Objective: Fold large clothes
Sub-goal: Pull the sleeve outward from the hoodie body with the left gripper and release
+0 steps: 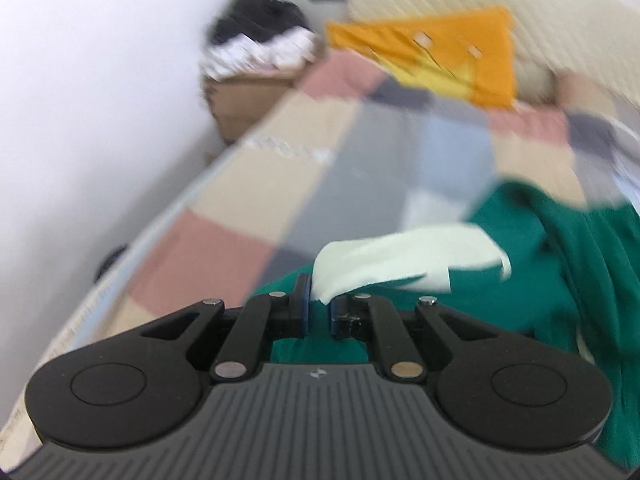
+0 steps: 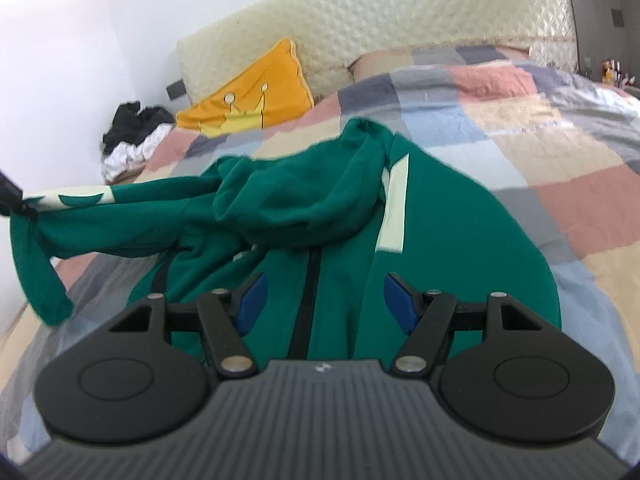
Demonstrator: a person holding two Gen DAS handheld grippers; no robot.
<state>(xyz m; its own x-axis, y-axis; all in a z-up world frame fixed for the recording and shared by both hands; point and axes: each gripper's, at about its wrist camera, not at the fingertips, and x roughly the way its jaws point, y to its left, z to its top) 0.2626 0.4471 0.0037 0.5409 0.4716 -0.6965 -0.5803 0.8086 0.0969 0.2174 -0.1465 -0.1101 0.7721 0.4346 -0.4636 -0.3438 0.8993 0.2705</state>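
A green zip-front hooded jacket (image 2: 460,240) lies on a bed (image 2: 560,152) covered with a patchwork quilt of pink, beige, grey and pale-blue squares. Its body sits directly under and ahead of the right tool (image 2: 322,300), whose blue pads stand spread apart over the black zip with no cloth between them.

The left tool (image 1: 319,304) has its pads pressed together on the end of one sleeve (image 2: 120,208), pinching the whitish cuff part (image 1: 400,260) of the fabric. In the right wrist view that sleeve stretches out from the jacket to the far left edge of the frame, lifted clear of the quilt, with the left tool's dark tip just visible there and a loose green end hanging below it.

No brand or readable writing shows on the jacket; the sleeve carries green shapes on a whitish band, and a whitish stripe runs down the jacket front. A small pale emblem sits on each tool's ribbed housing, too small to read.

The left wrist view is motion-blurred and shows only the sleeve close up, with the bed edge along a white wall. Both views show an orange pillow (image 2: 256,92) with a yellow crown design against a quilted cream headboard (image 2: 400,16), and a pile of dark and white clothes (image 2: 132,132) beside the bed; the left view shows a cardboard box (image 1: 248,100) beneath it.
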